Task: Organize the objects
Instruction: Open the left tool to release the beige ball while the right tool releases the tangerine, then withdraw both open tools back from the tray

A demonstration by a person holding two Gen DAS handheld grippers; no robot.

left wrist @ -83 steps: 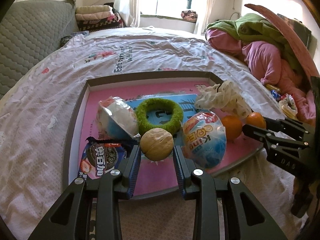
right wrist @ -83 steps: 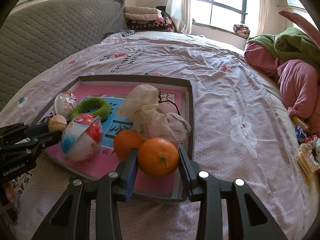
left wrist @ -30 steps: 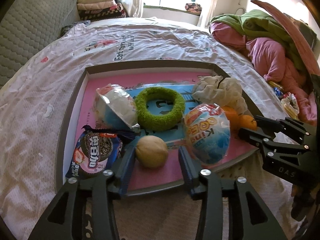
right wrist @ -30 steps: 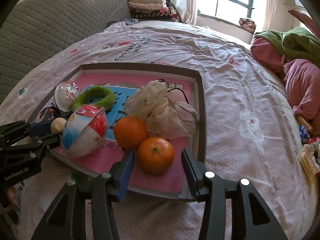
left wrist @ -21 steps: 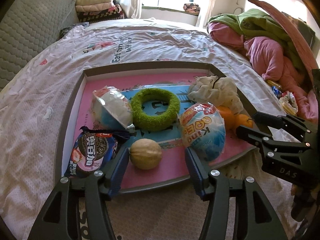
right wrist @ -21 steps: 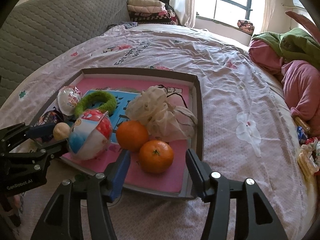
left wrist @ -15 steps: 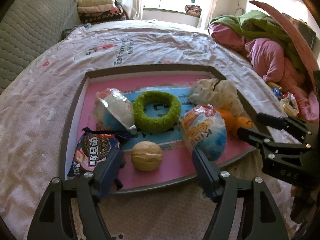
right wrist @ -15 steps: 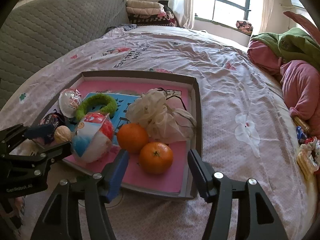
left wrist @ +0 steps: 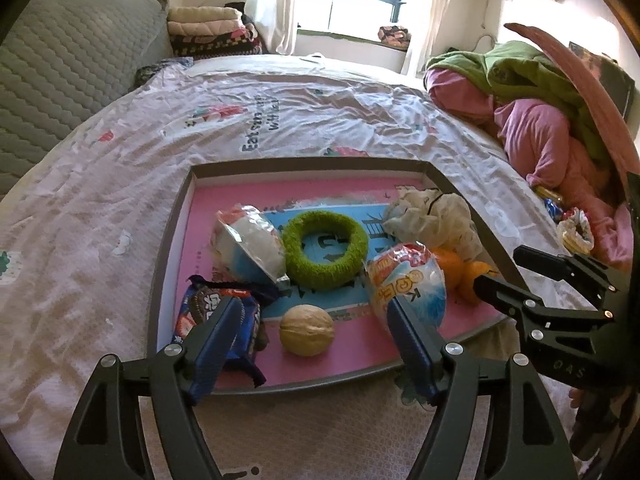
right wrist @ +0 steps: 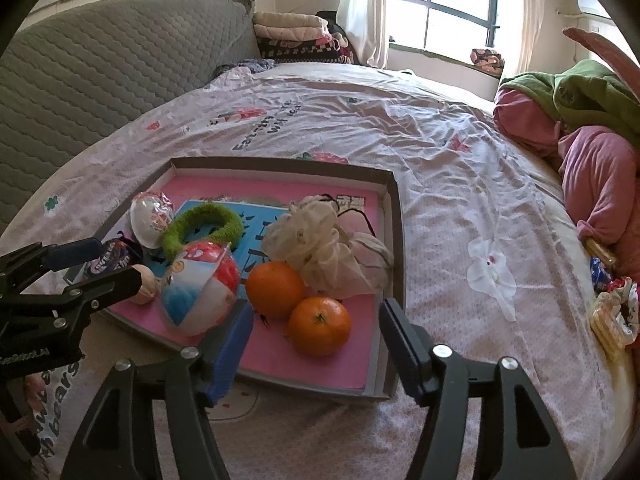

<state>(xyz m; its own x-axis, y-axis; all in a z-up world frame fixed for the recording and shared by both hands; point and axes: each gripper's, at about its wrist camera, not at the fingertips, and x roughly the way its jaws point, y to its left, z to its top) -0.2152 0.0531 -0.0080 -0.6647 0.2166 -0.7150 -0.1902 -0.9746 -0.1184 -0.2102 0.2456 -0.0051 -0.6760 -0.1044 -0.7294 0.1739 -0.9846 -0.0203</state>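
Two grippers (left wrist: pixel 312 320) (right wrist: pixel 316 334) agape — walnut (left wrist: pixel 306 330) lengthwise across the tray (left wrist: pixel 168 240).

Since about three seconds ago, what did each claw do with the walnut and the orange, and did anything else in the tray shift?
Both let go. The left claw released the walnut, now resting on the tray floor, then opened wide and drew back. The right claw released the near orange beside the other orange, then opened and backed off. The green ring, egg packs, cookie packet and mesh pouf stayed put.
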